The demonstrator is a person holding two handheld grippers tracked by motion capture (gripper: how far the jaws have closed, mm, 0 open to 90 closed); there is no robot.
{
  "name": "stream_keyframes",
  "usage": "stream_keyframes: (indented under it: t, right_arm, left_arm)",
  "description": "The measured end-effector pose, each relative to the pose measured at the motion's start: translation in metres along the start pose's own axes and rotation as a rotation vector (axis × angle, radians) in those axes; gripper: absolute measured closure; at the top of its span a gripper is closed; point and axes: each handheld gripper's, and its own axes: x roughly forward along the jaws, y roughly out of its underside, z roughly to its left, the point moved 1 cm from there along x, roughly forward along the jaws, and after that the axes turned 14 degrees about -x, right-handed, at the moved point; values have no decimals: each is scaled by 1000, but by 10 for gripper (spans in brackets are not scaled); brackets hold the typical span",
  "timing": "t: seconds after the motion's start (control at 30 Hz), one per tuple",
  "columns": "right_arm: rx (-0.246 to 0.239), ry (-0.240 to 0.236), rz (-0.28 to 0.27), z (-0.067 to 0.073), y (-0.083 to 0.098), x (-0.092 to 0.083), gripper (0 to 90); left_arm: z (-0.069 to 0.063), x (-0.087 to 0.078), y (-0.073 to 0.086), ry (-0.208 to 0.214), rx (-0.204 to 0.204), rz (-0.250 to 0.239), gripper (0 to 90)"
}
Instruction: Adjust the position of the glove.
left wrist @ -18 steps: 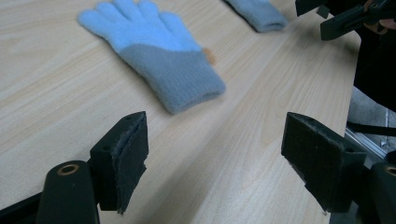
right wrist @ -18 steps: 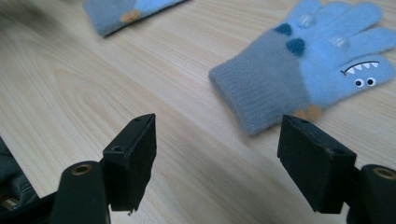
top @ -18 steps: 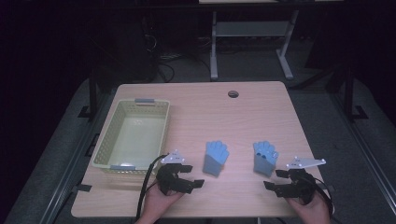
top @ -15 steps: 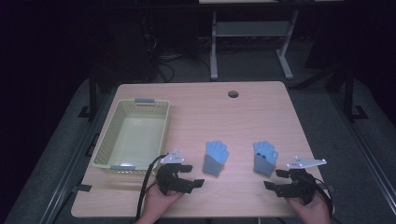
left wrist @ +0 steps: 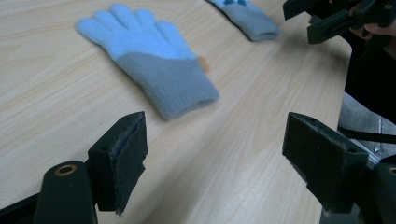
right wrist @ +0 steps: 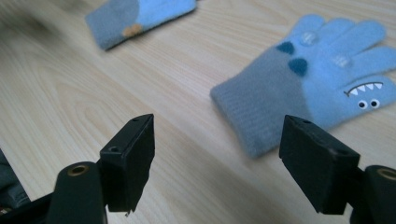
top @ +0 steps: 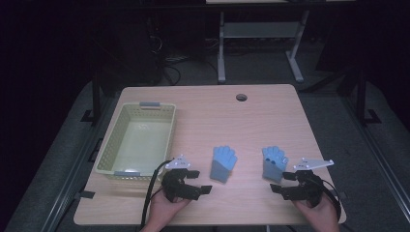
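Gloves are lying flat on the table, both blue with grey cuffs, side by side near the person's edge. The left glove is lying just to the right of the left gripper, and its long axis is running from the near edge toward the far edge, fingers pointing away from the person and the cuff pointing back, with a slight lean of the cuff toward the left. In the left gripper view the same glove is stretching up and to the left, cuff nearest the pads. The right glove is lying just beyond the right gripper, its fingers also pointing to the far side and its cuff toward the person. In the right gripper view this glove is showing a small shark face with teeth and eyes near the fingers, and the cuff is sitting between the lines of the two pads but ahead of them.

Both grippers are resting low by the near edge, each held in a hand, with jaws standing wide apart and nothing between the pads. They are sitting well apart from each other.

A pale green basket is sitting on the left side of the table, beyond the left gripper.
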Motion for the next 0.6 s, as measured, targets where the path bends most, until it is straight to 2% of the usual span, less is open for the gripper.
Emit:
stream_keyframes:
  t: [0.27, 0.43, 0.6]
  right_arm:
    - [-16, 4, 18, -3, -15, 3, 264]
    - [-15, 5, 50, -11, -22, 7, 264]
    - [-11, 10, 49, -19, -27, 6, 268]
  left_arm:
    - [-4, -3, -1, 2, 4, -20, 211]
    - [-2, -5, -1, 4, -2, -25, 211]
    - [1, -4, -1, 5, -13, -19, 211]
